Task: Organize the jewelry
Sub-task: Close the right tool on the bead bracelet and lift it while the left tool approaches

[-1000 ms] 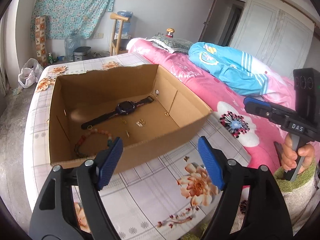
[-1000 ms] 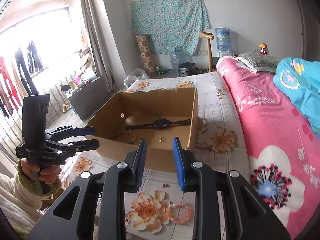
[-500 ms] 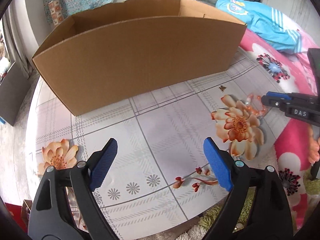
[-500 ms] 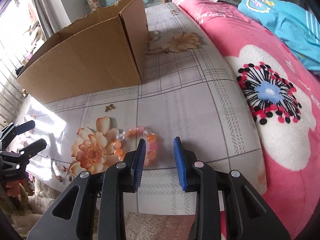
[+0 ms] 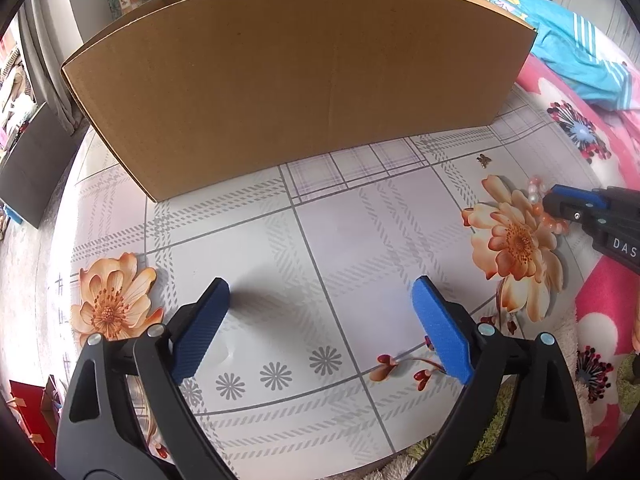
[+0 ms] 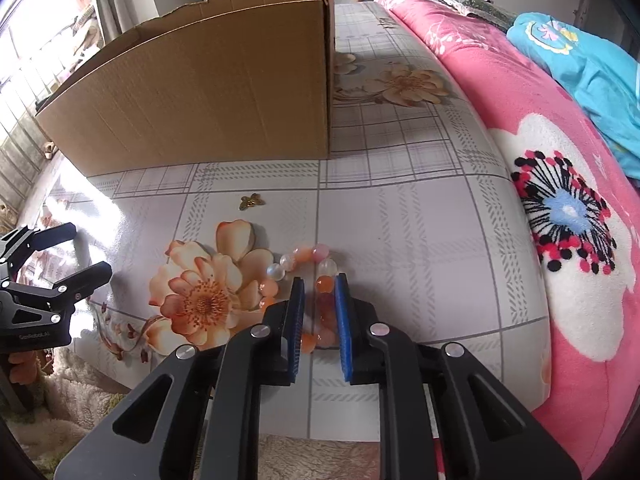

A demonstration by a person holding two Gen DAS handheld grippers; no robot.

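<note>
A bracelet of orange, pink and clear beads lies on the flowered tablecloth. My right gripper is low over it, its blue pads a narrow gap apart with the bracelet's right side between them. The bracelet also shows in the left wrist view at the right gripper's tip. My left gripper is wide open and empty above the cloth. A small gold butterfly charm lies in front of the cardboard box. The box's inside is hidden.
The box's front wall fills the space ahead of my left gripper. A pink flowered blanket and a blue garment lie to the right. The table's near edge meets a shaggy rug below.
Both grippers have come down from above the box to the cloth in front of it. My right gripper has moved onto the bracelet, and beads now sit between its pads.
</note>
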